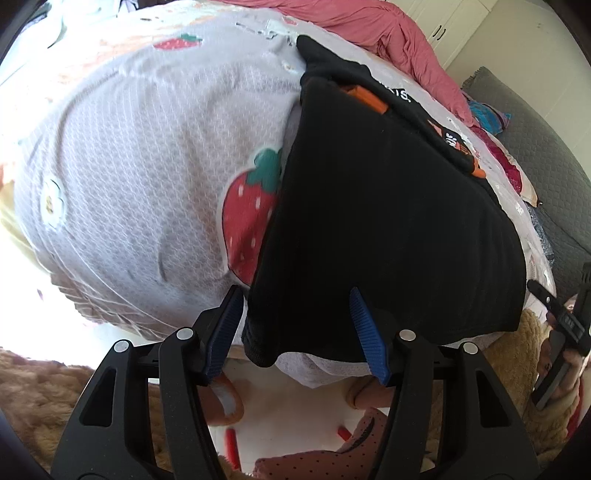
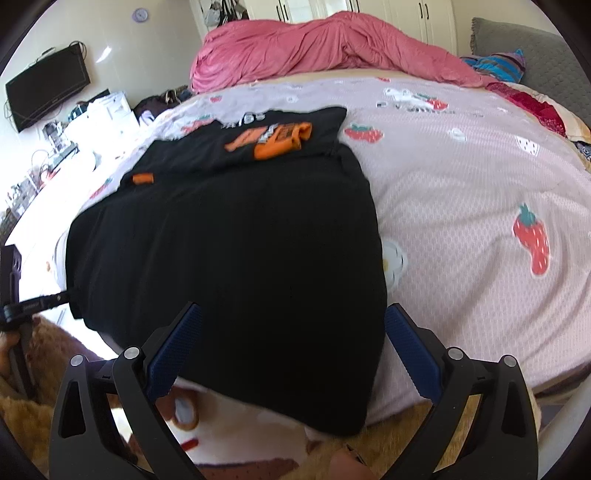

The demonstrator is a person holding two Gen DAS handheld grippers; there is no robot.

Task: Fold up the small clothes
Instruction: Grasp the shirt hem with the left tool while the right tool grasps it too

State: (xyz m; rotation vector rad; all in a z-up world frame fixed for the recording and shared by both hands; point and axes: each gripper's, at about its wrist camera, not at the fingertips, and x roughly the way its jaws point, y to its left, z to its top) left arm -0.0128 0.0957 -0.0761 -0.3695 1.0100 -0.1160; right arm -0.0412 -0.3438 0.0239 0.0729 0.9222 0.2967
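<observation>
Left wrist view: looks steeply down along its two fingers (image 1: 364,334), very near the bed edge; the near hem of the black shirt (image 1: 388,221) lies between the fingers, strawberry bedspread (image 1: 147,166) beyond and to their left. Right wrist view: tilted down from the same bed edge but taking in more, with the pink duvet (image 2: 332,48) and wardrobe doors (image 2: 424,14) far beyond its fingers (image 2: 173,347). Shared ground: shirt, bedspread, duvet. Each view catches the other gripper at its margin.
</observation>
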